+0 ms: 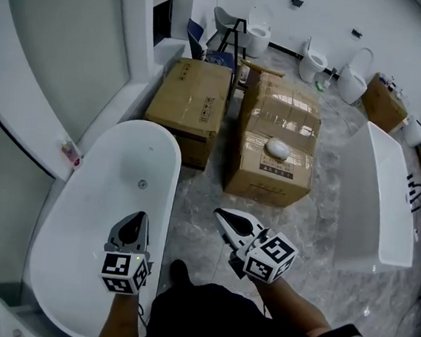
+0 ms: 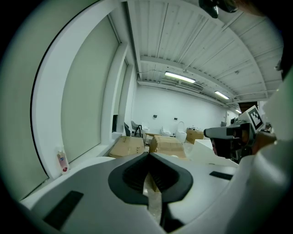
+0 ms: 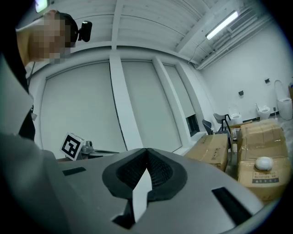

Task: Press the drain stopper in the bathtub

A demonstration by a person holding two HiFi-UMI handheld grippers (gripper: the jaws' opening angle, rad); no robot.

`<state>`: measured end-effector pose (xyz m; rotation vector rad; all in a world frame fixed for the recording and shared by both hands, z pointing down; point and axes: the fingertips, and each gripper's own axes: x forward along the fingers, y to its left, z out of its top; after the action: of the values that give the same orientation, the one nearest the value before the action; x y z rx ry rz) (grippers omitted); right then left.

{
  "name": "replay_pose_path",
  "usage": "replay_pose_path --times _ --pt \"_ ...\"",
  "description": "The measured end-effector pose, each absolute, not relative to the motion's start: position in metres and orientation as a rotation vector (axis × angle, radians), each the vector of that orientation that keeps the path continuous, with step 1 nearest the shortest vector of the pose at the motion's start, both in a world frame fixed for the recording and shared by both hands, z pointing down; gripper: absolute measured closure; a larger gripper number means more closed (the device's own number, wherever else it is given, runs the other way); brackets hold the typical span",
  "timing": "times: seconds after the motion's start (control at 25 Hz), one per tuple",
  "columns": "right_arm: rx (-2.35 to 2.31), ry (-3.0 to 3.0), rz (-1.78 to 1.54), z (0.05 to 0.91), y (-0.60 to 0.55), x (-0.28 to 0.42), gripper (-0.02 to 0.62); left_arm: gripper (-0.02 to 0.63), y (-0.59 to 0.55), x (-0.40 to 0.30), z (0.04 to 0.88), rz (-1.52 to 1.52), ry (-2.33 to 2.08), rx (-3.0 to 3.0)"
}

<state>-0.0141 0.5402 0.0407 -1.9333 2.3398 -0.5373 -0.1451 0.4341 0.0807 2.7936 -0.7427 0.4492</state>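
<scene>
Evidently we are at the approach: left gripper and right gripper both have jaws together, empty. The drain stopper, seemingly that small disc left of centre in the bathtub, needs our left tips lowered onto it.

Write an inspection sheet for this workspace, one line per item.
Surface: grey marbled floor.
Job's things: white oval bathtub; round metal drain stopper on its bottom, nothing touching it.
Clutter: two brown cardboard boxes, a white rounded lump on the right one; small bottle on the ledge.
Grippers: left gripper above the tub, shut, empty; right gripper above the floor, shut, empty.
Cables: nothing seen.
Surroundings: white rectangular bathtub at right, white toilets behind.
</scene>
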Motion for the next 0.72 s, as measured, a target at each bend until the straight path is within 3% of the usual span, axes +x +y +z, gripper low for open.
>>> replay_pose_path --times 0.72 --pt "-1.927 2.349 -0.65 0.064 0.438 0.01 0.581 0.594 0.338 -0.125 0.101 0.506 -0.733 2.753"
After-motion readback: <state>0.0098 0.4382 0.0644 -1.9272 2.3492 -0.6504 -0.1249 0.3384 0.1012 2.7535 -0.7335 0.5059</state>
